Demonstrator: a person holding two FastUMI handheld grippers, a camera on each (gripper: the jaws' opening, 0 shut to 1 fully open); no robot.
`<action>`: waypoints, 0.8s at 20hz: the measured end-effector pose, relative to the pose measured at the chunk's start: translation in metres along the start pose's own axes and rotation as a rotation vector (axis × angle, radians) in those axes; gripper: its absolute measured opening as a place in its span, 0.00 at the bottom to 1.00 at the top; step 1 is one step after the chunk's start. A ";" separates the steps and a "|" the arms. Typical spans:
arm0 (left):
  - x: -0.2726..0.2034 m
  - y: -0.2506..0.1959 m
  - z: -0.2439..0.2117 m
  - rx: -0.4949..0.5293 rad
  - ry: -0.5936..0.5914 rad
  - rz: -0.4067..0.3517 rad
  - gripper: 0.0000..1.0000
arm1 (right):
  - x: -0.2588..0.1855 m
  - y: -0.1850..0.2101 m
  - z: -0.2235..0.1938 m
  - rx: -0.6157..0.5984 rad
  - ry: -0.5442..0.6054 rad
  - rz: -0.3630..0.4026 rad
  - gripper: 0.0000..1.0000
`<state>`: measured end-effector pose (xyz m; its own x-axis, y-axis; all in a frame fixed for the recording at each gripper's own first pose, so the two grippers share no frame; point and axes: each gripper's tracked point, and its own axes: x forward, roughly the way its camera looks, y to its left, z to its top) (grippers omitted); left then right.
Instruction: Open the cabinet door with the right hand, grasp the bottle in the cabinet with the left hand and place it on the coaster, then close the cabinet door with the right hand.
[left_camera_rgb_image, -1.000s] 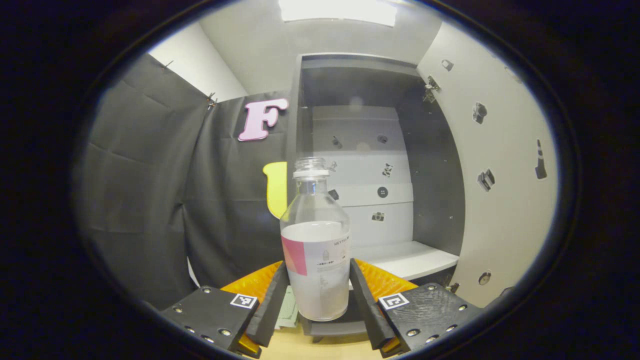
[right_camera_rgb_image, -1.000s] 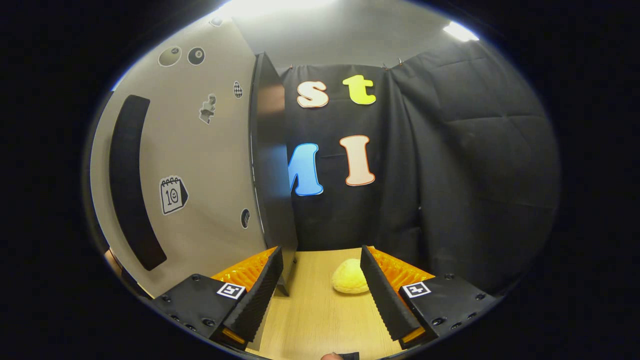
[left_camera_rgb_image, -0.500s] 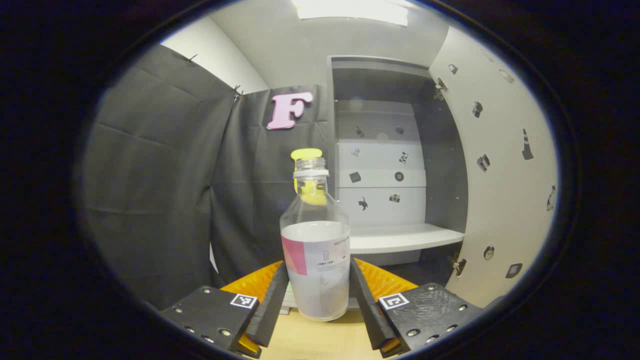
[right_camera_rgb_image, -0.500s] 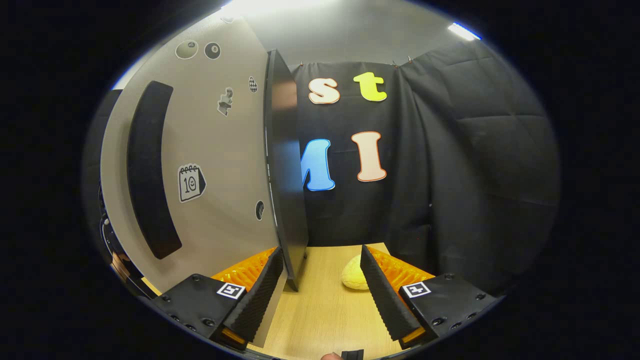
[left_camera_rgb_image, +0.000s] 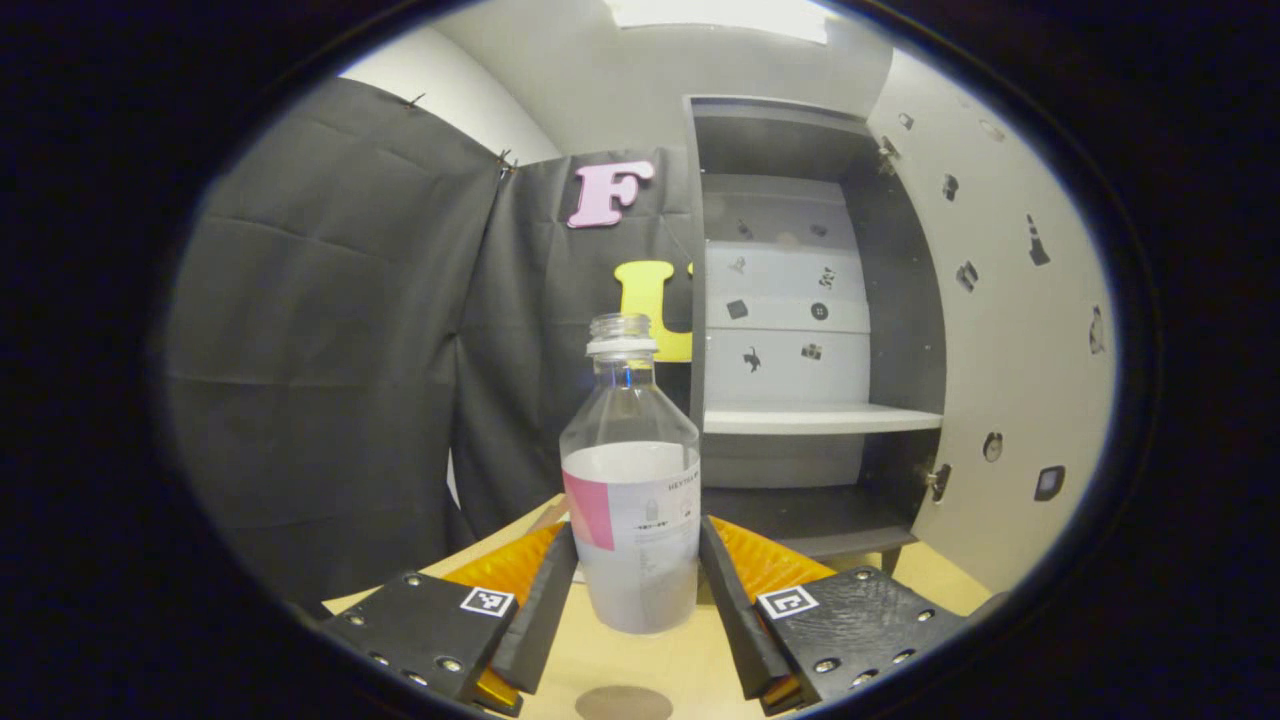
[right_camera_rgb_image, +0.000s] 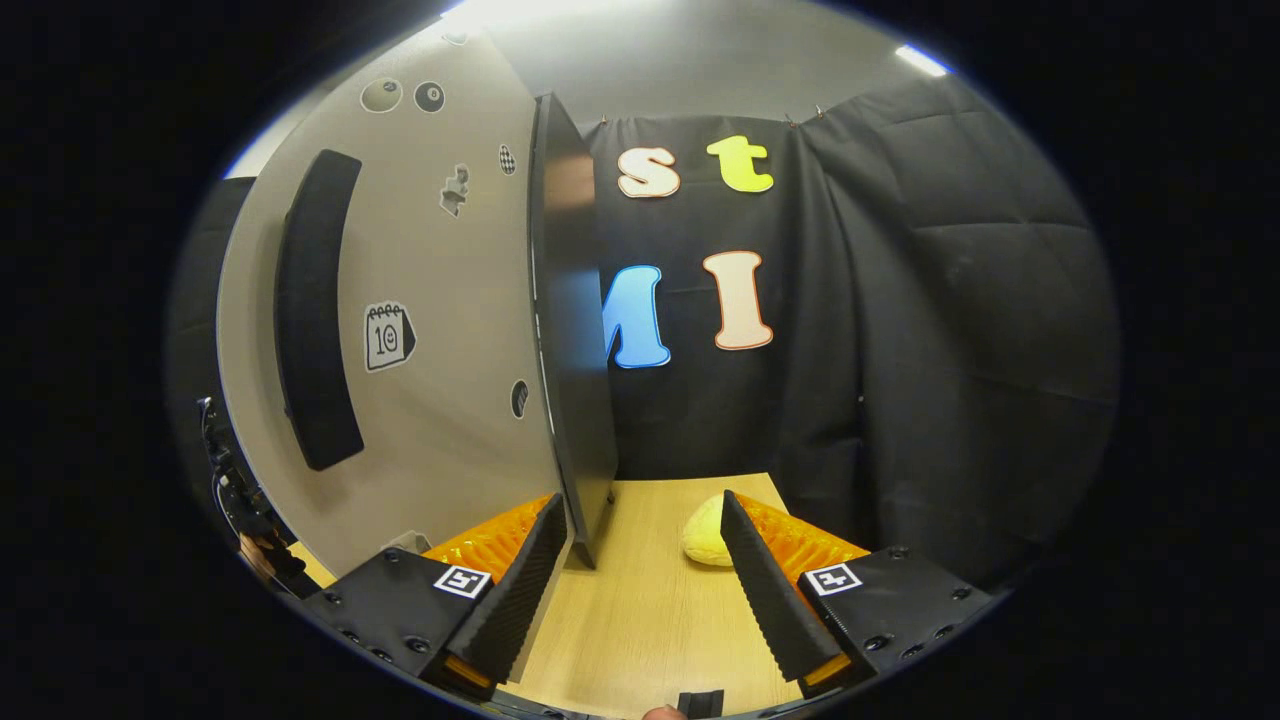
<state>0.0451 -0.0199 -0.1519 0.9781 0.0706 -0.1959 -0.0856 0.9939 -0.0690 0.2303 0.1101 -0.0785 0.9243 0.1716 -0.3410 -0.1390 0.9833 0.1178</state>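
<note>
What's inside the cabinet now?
The cabinet shows a bare white shelf and stickers on its back panel. The bottle is out, in the left claw. The floor's front corner is hidden.

left gripper view faces open cabinet (left_camera_rgb_image: 800, 300), right gripper view door (right_camera_rgb_image: 440, 320) edge-on

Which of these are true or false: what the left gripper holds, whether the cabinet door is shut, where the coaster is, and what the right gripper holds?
1. The left gripper clamps the clear plastic bottle with a pink-and-white label. True.
2. The pale cabinet door is shut. False: it stands open.
3. The bottle stands on the round brown coaster. False: the coaster lies nearer the camera, bare.
4. The right gripper holds nothing. True.
</note>
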 end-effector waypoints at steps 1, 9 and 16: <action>-0.002 0.001 -0.009 -0.002 0.008 0.001 0.71 | -0.001 -0.002 -0.001 -0.004 0.003 -0.006 0.92; -0.005 0.011 -0.082 -0.036 0.082 0.028 0.73 | -0.002 -0.008 -0.018 -0.037 0.042 -0.029 0.93; -0.008 0.010 -0.142 -0.030 0.171 0.043 0.73 | 0.000 -0.012 -0.025 -0.074 0.064 -0.035 0.93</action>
<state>0.0092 -0.0228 -0.2902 0.9273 0.0949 -0.3622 -0.1346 0.9872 -0.0859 0.2228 0.0996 -0.1031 0.9047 0.1381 -0.4031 -0.1349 0.9902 0.0366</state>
